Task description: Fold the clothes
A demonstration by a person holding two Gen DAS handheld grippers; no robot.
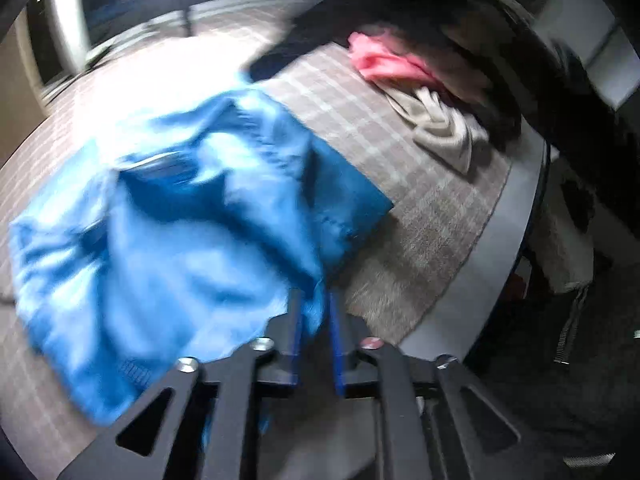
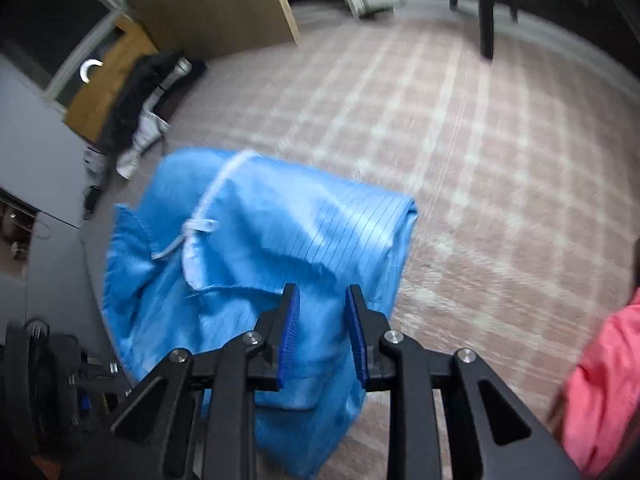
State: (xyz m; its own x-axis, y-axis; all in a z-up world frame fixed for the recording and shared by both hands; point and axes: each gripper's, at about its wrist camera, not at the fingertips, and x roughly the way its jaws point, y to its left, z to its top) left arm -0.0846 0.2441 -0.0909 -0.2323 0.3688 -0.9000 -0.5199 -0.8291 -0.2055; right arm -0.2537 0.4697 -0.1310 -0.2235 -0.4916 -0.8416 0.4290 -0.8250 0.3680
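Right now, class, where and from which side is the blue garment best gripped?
Probably the blue garment by its folded edge, coming from above on the bare plaid carpet side: there the layers stack into one firm ridge, while the zipper side lies crumpled.

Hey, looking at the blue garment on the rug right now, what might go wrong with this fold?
1. A bunch of the blue garment sits between the left claw fingers; if they aren't gripping, it may slip out and undo the fold.
2. The right claw hovers open over the garment, holding nothing, so that side is loose.
3. The white zipper edge lies twisted, so creases may get folded in.
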